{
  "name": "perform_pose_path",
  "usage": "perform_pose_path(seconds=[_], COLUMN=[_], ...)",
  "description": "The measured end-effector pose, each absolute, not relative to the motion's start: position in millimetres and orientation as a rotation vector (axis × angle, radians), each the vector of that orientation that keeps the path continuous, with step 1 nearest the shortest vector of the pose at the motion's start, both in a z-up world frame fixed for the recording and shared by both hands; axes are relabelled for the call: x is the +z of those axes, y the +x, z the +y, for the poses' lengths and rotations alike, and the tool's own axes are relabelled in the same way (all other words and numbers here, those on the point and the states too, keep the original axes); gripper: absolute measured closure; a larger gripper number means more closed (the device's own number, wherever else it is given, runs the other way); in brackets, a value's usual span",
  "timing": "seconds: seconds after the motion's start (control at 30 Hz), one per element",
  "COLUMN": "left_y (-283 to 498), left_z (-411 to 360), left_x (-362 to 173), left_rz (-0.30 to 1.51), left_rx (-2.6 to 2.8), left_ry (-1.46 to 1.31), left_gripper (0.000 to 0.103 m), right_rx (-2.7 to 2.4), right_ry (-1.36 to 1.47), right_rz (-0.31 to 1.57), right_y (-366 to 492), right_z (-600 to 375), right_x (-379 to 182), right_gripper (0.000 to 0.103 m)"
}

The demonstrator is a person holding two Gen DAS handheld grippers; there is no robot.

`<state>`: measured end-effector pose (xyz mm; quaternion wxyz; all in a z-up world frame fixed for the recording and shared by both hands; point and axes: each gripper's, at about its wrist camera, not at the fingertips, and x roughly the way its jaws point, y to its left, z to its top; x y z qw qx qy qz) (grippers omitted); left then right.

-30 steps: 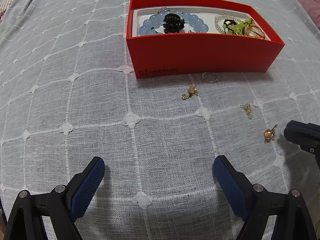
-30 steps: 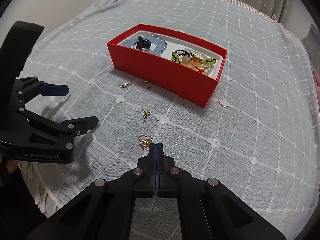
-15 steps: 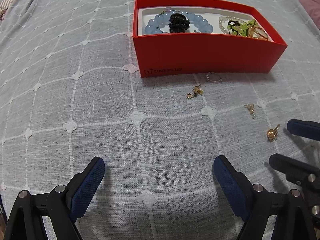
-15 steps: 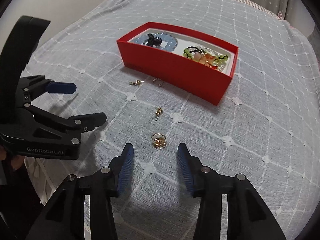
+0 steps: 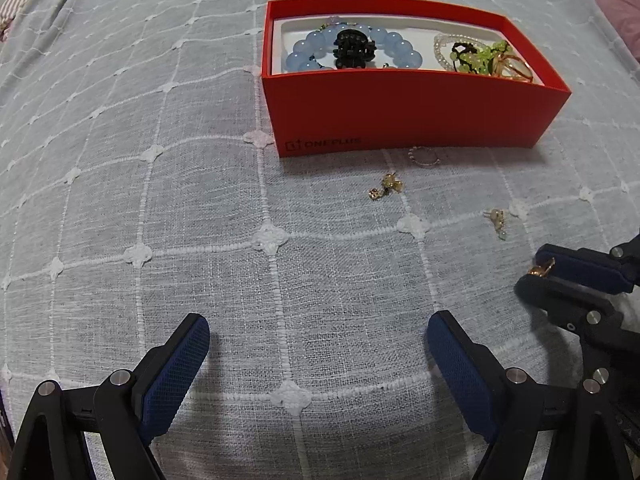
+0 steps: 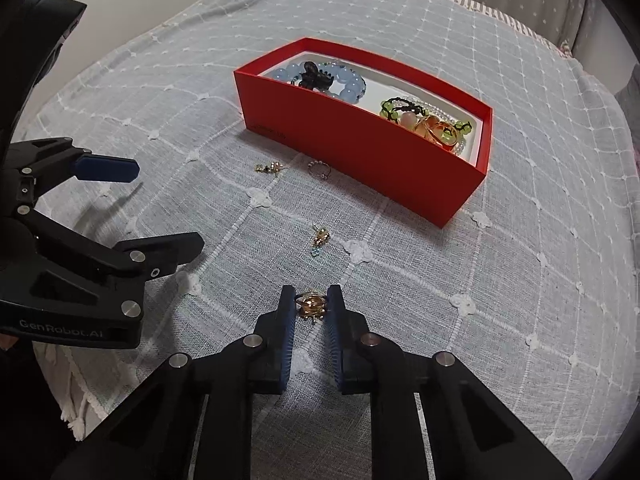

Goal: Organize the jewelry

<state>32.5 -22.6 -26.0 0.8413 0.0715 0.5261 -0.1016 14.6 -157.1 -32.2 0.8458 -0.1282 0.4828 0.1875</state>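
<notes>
A bed covered w/ a grey cloth [image 6: 440, 280] stitched in a white grid, seen from two claw-mounted cameras. Near the middle sits a red box [image 6: 360, 152], open at the top. Inside it, at one end, are a blue bead bracelet [image 5: 394, 46] and a black hair clip [image 5: 352, 50]; at the other end, a tangle of green beads [image 6: 394, 106] and gold rings [image 6: 438, 130].

On the cloth in front of the box lie loose pieces, apart from each other: a thin silver ring [image 6: 320, 168] just beside the box wall, a gold earring [image 6: 270, 168] near it, and another small gold earring [image 6: 320, 236] closer to the cameras.

The right claw [image 6: 311, 300] points down at the cloth. Its jaws have just been closing, and a gold ring [image 6: 311, 305] sits between the blue pads. The pads look to be touching its sides, tho the view is too small to be sure they press.

The left claw [image 5: 318, 344] hovers over bare cloth, jaws wide apart, nothing between them.
</notes>
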Motion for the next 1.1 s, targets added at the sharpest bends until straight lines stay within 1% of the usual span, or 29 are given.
perform_pose_path(seconds=[0.17, 0.27, 0.33, 0.37, 0.4, 0.43, 0.53, 0.73, 0.9, 1.1], left_y=[32, 34, 35, 37, 38, 39, 43, 52, 68, 74], left_z=[-25, -26, -29, -31, -33, -37, -50, -77, -78, -80], left_x=[-22, -17, -15, -13, -12, -11, -10, -14, -26, -33], left_rz=[1.09, 1.062, 1.045, 1.037, 1.03, 1.024, 0.999, 0.956, 0.973, 0.921], left_rx=[-0.262, -0.308, -0.342, -0.362, -0.382, -0.397, -0.443, -0.454, -0.395, -0.372], left_ry=[0.111, 0.066, 0.037, 0.02, 0.004, -0.005, -0.006, 0.047, 0.039, 0.077], left_gripper=[0.012, 0.018, 0.029, 0.032, 0.04, 0.045, 0.054, 0.058, 0.059, 0.059], right_rx=[0.392, 0.389, 0.385, 0.383, 0.382, 0.38, 0.377, 0.381, 0.39, 0.395], right_ry=[-0.26, -0.243, -0.23, -0.222, -0.215, -0.209, -0.191, -0.17, -0.156, -0.132], right_rz=[1.011, 1.009, 1.008, 1.008, 1.006, 1.005, 1.0, 0.994, 0.989, 0.987], right_y=[12, 12, 12, 12, 12, 13, 14, 14, 13, 14], right_z=[-166, -173, -176, -178, -181, -183, -190, -203, -209, -218], right_x=[-29, -26, -24, -23, -22, -21, -19, -17, -15, -14], right_gripper=[0.087, 0.087, 0.087, 0.087, 0.087, 0.087, 0.087, 0.086, 0.086, 0.087])
